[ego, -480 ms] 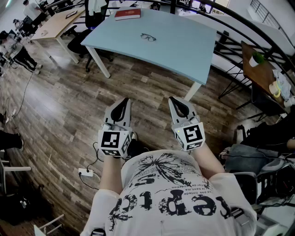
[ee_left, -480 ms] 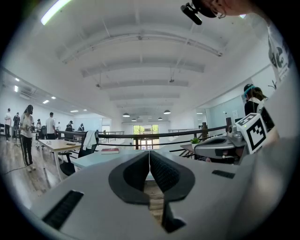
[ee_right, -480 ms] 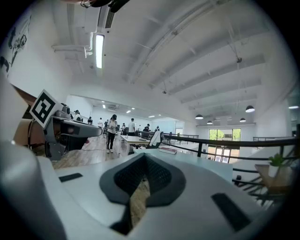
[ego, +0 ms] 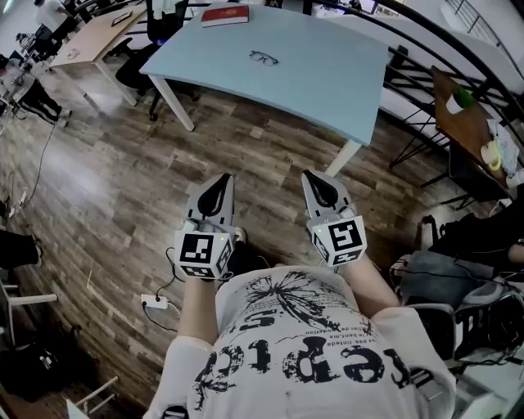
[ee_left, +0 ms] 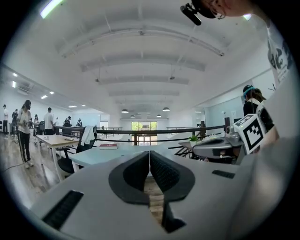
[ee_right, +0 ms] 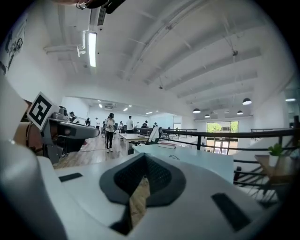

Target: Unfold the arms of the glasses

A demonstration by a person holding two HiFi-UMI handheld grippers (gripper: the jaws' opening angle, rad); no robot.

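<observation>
A pair of dark-framed glasses (ego: pixel 264 57) lies on the light blue table (ego: pixel 327 78), far ahead of both grippers. In the right gripper view the glasses (ee_right: pixel 174 157) show as a small dark shape on the table top. My left gripper (ego: pixel 221 182) and right gripper (ego: pixel 313 177) are held side by side close to my body, over the wooden floor, pointing roughly level toward the table. Both have their jaws shut with nothing between them.
A red book (ego: pixel 225 15) lies at the table's far end. Office chairs (ego: pixel 135 65) and a wooden desk (ego: pixel 94 37) stand at the left, a black railing (ego: pixel 442 61) at the right. A power strip (ego: pixel 154 303) lies on the floor. People stand far off (ee_right: pixel 110 131).
The table and glasses sit slightly higher in the head view than before; both grippers keep their place relative to my body.
</observation>
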